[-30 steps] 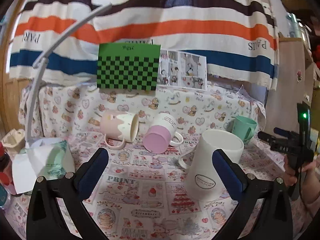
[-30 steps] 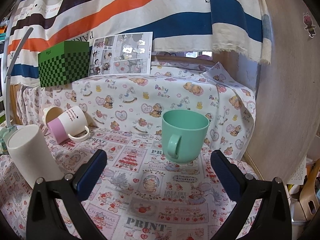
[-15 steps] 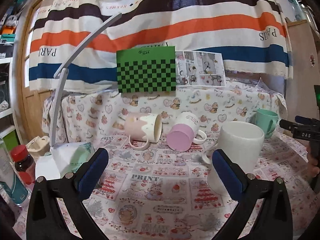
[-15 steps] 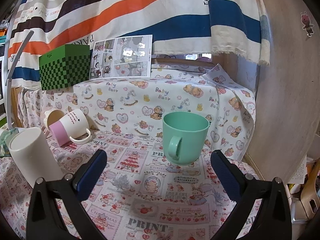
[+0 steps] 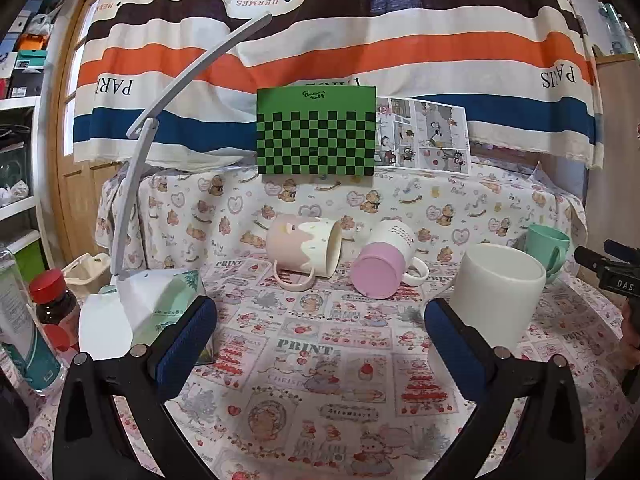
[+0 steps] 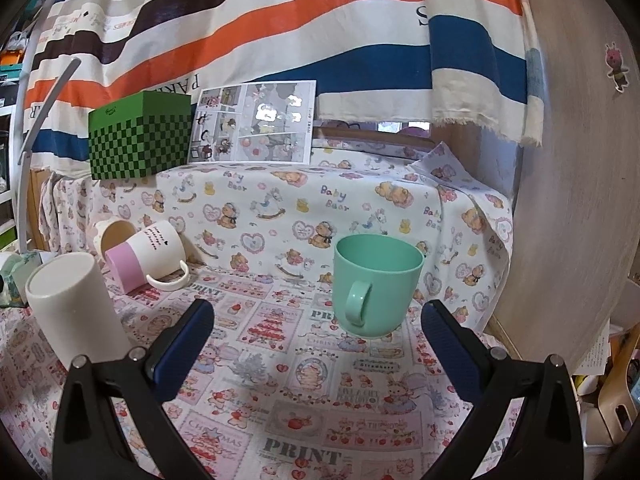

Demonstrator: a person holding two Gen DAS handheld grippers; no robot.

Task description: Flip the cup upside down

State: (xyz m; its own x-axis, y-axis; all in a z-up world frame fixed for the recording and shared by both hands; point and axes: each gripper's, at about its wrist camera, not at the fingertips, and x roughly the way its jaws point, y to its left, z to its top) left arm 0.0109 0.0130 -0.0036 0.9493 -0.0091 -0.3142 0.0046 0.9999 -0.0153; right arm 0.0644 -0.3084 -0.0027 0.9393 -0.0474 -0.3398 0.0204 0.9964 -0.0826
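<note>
A mint green cup (image 6: pixel 376 286) stands upright with its mouth up and its handle toward me, just beyond my open, empty right gripper (image 6: pixel 318 340); it also shows far right in the left wrist view (image 5: pixel 548 246). A tall white mug (image 5: pixel 498 296) (image 6: pixel 76 310) stands upside down, its flat base up. A pink-and-cream mug (image 5: pixel 304 250) and a white mug with a pink base (image 5: pixel 384 260) (image 6: pixel 146 254) lie on their sides. My left gripper (image 5: pixel 318 340) is open and empty, short of the mugs.
A green checkered box (image 5: pixel 316 134) and a comic sheet (image 5: pixel 424 138) stand on the raised ledge behind. A lamp arm (image 5: pixel 168 120), tissue pack (image 5: pixel 160 306) and bottles (image 5: pixel 52 308) are at left. A wooden panel (image 6: pixel 576 200) borders the right.
The left gripper has pulled back and swung left, so the white mug sits farther right. The right gripper has lowered slightly toward the green cup. No cup has moved.
</note>
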